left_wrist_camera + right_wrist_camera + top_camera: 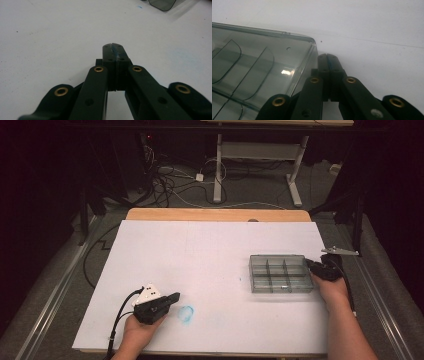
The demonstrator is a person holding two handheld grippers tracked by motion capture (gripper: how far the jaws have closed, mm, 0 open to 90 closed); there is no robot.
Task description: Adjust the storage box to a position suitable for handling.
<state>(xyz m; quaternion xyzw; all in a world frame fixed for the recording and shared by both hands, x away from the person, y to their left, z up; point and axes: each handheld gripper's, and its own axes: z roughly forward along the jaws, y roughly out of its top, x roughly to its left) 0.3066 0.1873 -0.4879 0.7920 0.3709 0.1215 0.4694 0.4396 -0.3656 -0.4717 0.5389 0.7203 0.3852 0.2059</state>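
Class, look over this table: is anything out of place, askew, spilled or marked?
A smeared blue mark stains the white table beside the left gripper, like leftover ink. The clear compartment box sits square and empty by the right gripper; nothing spilled.

1. White board (210, 270): lies under both grippers and covers most of the table.
2. Wooden table edge (217, 214): shows past the board, far from both grippers.
3. Blue smudge (186, 314): on the board just right of the left gripper.
4. Cables (165, 182): on the floor beyond the table.
5. White desk frame (260, 155): farther back.
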